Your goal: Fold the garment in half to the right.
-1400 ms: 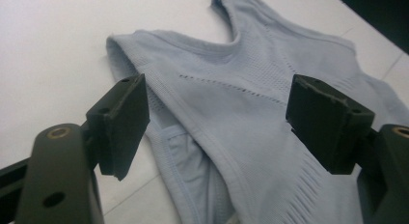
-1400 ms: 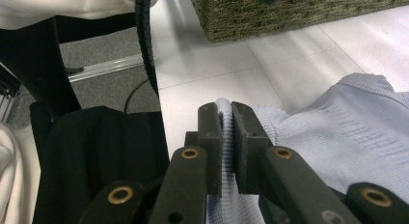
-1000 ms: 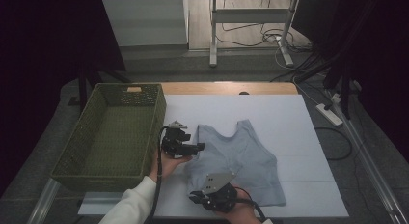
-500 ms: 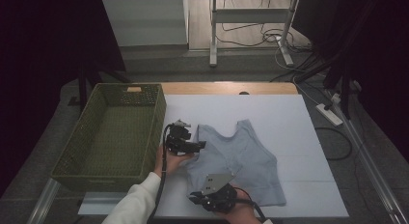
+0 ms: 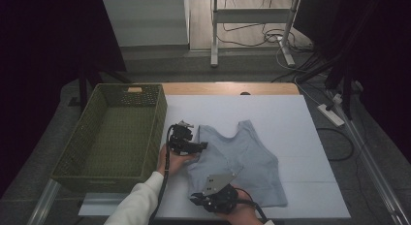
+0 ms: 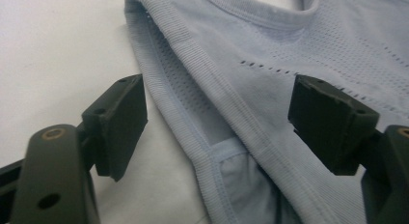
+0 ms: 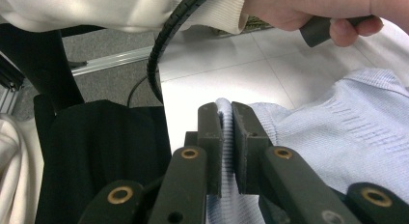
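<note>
The pale blue top (image 5: 242,162) lies flat on the white tabletop (image 5: 300,137), right of the green basket (image 5: 111,133). The left gripper (image 5: 191,147) has sunk toward its armhole edge since a second ago, fingers (image 6: 120,118) spread wide around the seam, likely readying a pinch. The right gripper (image 7: 226,137) clamps the hem corner.

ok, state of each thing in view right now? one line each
Light blue knitted sleeveless top: lying flat on the white table sheet, armhole edge between open fingers, bottom corner pinched.
Green woven plastic basket: upright, nothing inside.
Left gripper: open over the top's edge.
Right gripper: shut on the top's corner.
</note>
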